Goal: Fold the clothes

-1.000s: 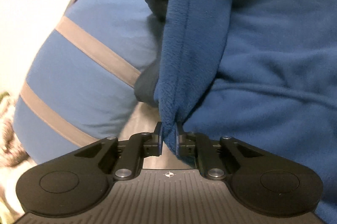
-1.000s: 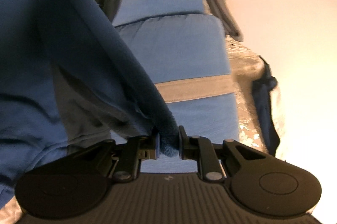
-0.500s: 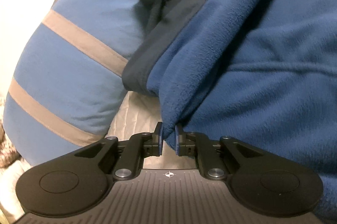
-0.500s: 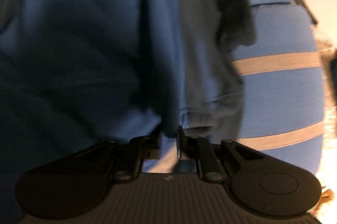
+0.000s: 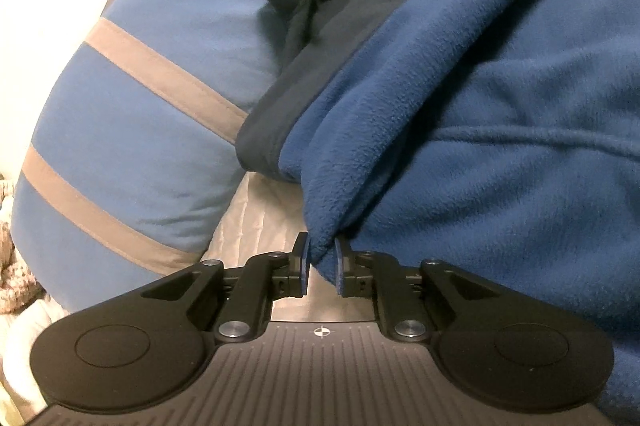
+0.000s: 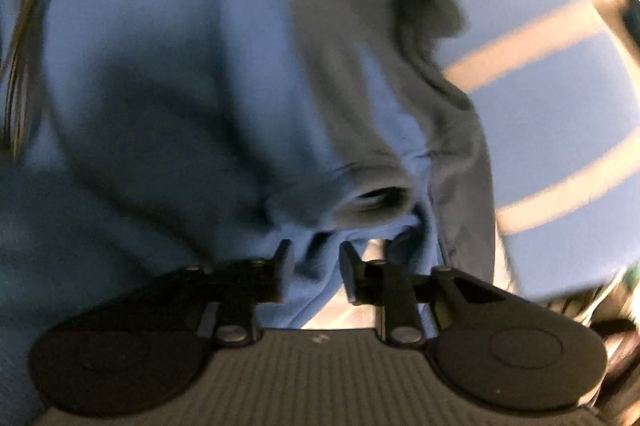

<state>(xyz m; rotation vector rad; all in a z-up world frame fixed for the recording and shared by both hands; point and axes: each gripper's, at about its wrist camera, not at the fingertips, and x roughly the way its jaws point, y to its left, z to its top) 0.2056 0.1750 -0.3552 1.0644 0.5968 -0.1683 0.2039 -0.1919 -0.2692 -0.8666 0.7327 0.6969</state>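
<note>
**Blue fleece pinched at one edge, the other grip loosening**

A blue fleece (image 5: 500,114) fills the right and far part of the left view, heaped on a pale quilted surface (image 5: 256,222). Its dark lining (image 5: 320,66) shows where the top layer is turned back — likely a fold in progress. The left gripper (image 5: 322,268) pinches a small tuck of the fleece edge between narrow jaws, probably to steer that corner as the layer settles. In the blurred right view, the right gripper (image 6: 314,272) stands wider, with fleece (image 6: 180,86) between its fingers but not visibly clamped — it looks to be letting go, though blur hides contact. Left of the garment sits a blue pillow (image 5: 132,146) with grey stripes, touching the lining.
</note>
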